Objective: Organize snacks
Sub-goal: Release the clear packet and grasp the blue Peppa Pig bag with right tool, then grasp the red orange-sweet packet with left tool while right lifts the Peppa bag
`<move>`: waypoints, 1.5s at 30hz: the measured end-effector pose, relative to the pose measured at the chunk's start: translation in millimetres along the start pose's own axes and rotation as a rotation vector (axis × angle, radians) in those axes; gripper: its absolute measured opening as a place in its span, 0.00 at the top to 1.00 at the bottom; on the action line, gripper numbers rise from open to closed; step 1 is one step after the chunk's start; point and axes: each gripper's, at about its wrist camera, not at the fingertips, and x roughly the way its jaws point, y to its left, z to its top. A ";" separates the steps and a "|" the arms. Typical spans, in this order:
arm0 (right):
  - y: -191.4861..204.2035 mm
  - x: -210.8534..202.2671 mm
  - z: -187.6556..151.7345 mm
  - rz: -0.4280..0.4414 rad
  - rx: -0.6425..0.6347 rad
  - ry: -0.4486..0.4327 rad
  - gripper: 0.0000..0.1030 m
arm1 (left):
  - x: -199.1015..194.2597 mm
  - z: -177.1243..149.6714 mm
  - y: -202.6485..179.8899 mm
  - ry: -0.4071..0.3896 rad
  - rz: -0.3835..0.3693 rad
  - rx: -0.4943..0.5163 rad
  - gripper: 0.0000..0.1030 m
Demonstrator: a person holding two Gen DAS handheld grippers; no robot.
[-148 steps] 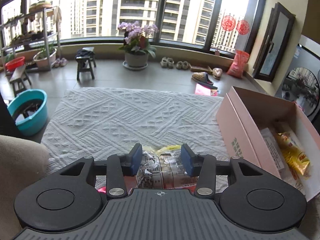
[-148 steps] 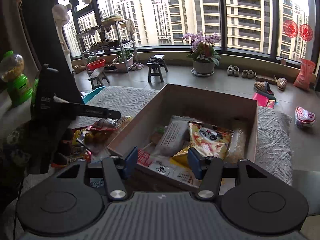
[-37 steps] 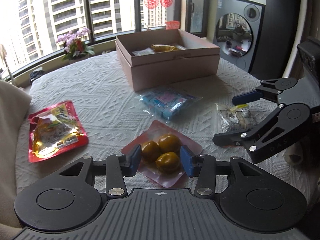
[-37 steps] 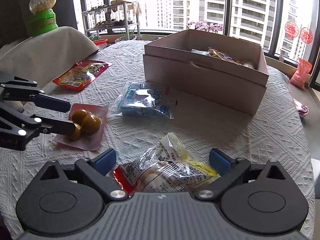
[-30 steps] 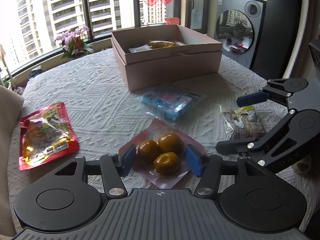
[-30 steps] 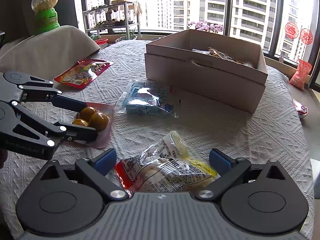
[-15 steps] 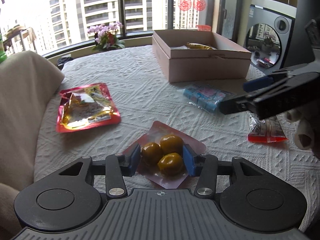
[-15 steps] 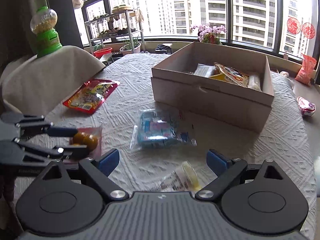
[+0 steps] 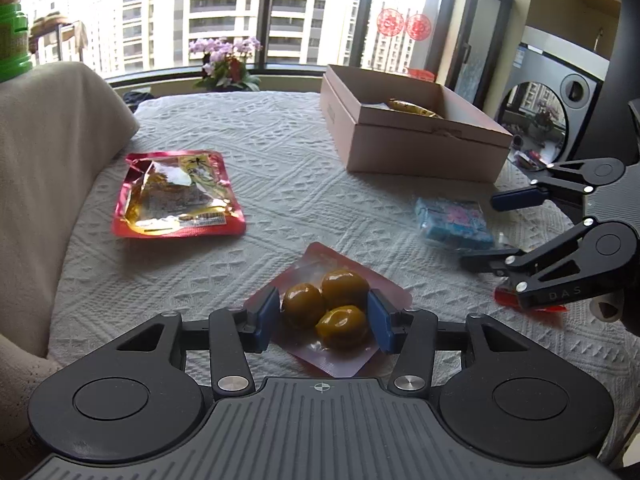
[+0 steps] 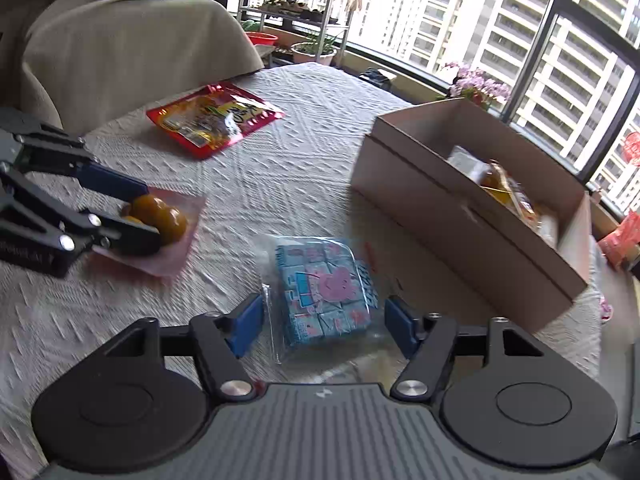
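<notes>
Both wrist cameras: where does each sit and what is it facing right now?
Left wrist: on the left gripper, facing across the table at the egg pack between its fingers; the right gripper shows at right.
Right wrist: on the right gripper, facing the blue candy bag; the left gripper shows at left.
Shared: the cardboard box, the red pouch.

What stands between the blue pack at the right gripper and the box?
Nothing visible: only bare tablecloth lies between the blue pack, framed by the open right gripper, and the box.
</notes>
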 end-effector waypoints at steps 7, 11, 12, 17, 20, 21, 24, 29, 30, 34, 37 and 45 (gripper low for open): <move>-37.3 -22.3 -19.0 -0.182 0.127 0.005 0.29 | 1.4 -1.7 -8.3 -0.004 0.030 0.031 0.47; -65.1 -26.1 -7.9 0.016 0.421 -0.045 0.28 | 2.2 -2.8 -12.6 -0.005 0.040 0.057 0.47; -69.0 -20.9 -3.7 0.017 0.468 -0.044 0.27 | 2.5 -2.9 -12.8 -0.005 0.039 0.061 0.47; -63.0 30.1 16.3 -0.058 0.497 0.064 0.26 | 3.9 -1.4 -11.7 0.003 0.032 0.054 0.46; -46.4 31.7 19.5 -0.105 0.430 0.068 0.41 | 6.2 1.5 -13.6 0.017 0.036 0.061 0.46; -42.1 27.5 19.6 -0.097 0.410 0.063 0.42 | 6.7 2.3 -14.7 0.022 0.039 0.068 0.45; -32.9 5.7 15.0 -0.041 0.374 0.035 0.43 | 7.8 3.7 -17.1 0.035 0.047 0.083 0.45; -27.2 -31.8 2.4 -0.032 0.336 -0.018 0.43 | 7.7 2.9 -16.2 0.039 0.049 0.074 0.45; -27.3 -37.8 -0.1 -0.036 0.335 -0.025 0.43 | 7.2 2.5 -15.7 0.041 0.048 0.071 0.44; -34.6 -55.4 -7.8 -0.071 0.340 -0.049 0.43 | 3.2 -1.4 -14.3 0.043 0.031 0.098 0.45; -40.8 -66.4 -15.1 -0.091 0.355 -0.069 0.43 | 0.2 -6.1 -17.8 0.031 0.020 0.162 0.44; -48.1 -82.6 -26.9 -0.112 0.359 -0.100 0.43 | -20.1 -12.5 -38.2 -0.055 0.013 0.260 0.54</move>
